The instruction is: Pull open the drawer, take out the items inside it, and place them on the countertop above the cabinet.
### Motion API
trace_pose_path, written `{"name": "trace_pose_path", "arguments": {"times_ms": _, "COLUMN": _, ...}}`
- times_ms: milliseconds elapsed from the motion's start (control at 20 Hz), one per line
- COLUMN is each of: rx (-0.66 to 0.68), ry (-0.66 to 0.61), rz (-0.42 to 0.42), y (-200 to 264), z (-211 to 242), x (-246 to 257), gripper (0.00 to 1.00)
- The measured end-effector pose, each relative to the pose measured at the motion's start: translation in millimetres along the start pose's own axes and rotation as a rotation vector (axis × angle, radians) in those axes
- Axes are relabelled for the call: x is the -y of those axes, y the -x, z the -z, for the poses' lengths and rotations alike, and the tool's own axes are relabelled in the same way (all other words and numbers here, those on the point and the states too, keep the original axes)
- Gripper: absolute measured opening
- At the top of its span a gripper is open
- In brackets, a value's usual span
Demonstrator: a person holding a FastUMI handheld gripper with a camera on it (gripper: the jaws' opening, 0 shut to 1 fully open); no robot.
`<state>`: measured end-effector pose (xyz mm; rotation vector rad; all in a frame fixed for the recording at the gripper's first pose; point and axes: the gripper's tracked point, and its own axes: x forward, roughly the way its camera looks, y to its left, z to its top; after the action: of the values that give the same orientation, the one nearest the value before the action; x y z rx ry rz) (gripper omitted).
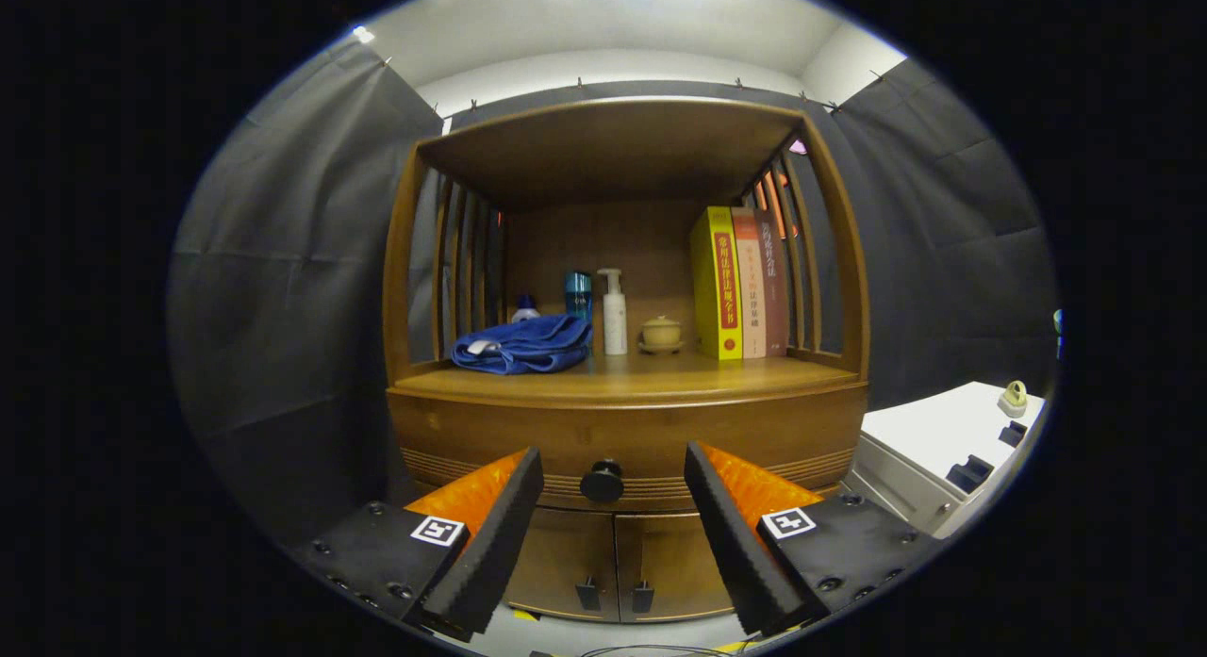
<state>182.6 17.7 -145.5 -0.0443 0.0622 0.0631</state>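
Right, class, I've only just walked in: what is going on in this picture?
A person holds a gripper up to a wooden cabinet. Its fingers are spread open, and the drawer knob sits between them, just ahead, untouched. The drawer is shut. On the countertop stand a blue towel, a pump bottle, a small lidded pot and books.

Wooden drawer (622, 440) closed, round dark knob (602, 482) centred, below countertop (622, 379).

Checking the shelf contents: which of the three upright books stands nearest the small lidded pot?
The yellow book, leftmost of the three; the small lidded pot sits just beside it. The open claw frames the drawer knob.
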Motion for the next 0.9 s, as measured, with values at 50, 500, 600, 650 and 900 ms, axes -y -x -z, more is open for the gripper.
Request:
{"name": "trace_pose_path", "arguments": {"times_ms": 50, "rx": -0.008, "ry": -0.002, "rz": 0.008, "y": -11.8, "z": 9.0, "x": -2.0, "gripper": 0.99}}
{"name": "trace_pose_path", "arguments": {"times_ms": 500, "rx": -0.053, "ry": 0.047, "rz": 0.053, "y": -79.1, "z": 51.7, "x": -3.2, "gripper": 0.98}}
{"name": "trace_pose_path", "arguments": {"times_ms": 600, "rx": -0.066, "ry": 0.058, "rz": 0.055, "y": -87.7, "z": 57.3, "x": -3.5, "gripper": 0.89}}
{"name": "trace_pose_path", "arguments": {"times_ms": 650, "rx": -0.07, "ry": 0.064, "rz": 0.061, "y": -92.3, "z": 60.5, "x": -3.1, "gripper": 0.84}}
{"name": "trace_pose_path", "arguments": {"times_ms": 900, "rx": -0.075, "ry": 0.065, "rz": 0.089, "y": -96.5, "z": 69.4, "x": -2.2, "gripper": 0.62}}
